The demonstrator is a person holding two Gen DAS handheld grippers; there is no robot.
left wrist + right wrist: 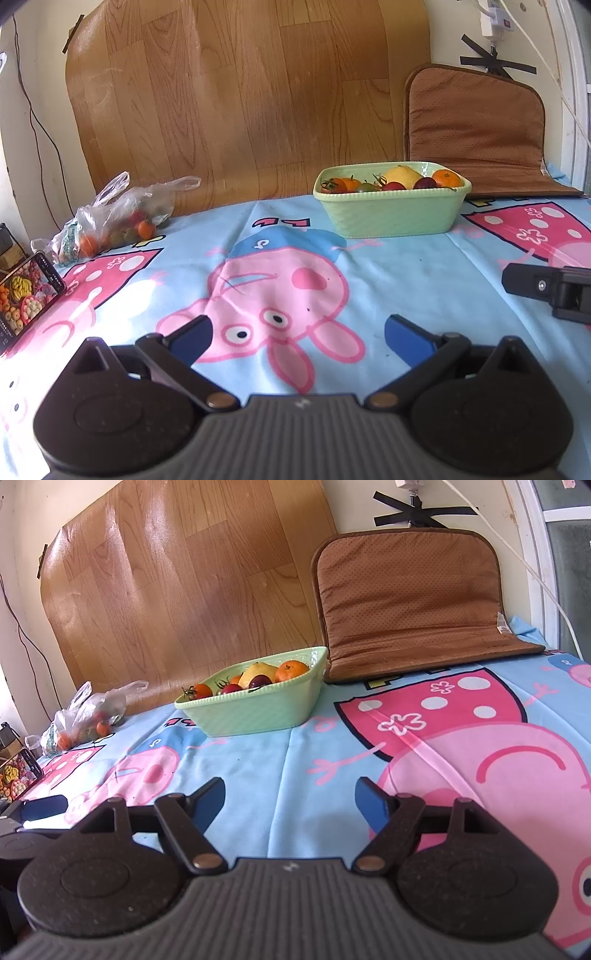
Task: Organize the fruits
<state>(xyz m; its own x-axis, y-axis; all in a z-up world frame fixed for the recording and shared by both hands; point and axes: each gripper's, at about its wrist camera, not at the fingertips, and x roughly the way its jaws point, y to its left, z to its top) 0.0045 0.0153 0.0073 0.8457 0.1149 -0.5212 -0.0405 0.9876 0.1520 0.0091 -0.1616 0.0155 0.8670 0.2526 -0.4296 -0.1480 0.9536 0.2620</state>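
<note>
A light green basket (391, 216) stands at the back of the table and holds a yellow lemon (400, 175), oranges, small tomatoes and a dark plum; it also shows in the right wrist view (255, 710). A clear plastic bag (118, 218) with more small fruits lies at the back left, seen too in the right wrist view (86, 716). My left gripper (297, 338) is open and empty, low over the cloth, well short of the basket. My right gripper (290, 801) is open and empty, to the right of the left one.
A Peppa Pig cloth (406, 277) covers the table. A brown cushion (410, 605) leans on the wall at the back right. A wood-pattern sheet (240, 92) stands behind. A phone (26, 291) showing fruit leans at the left edge.
</note>
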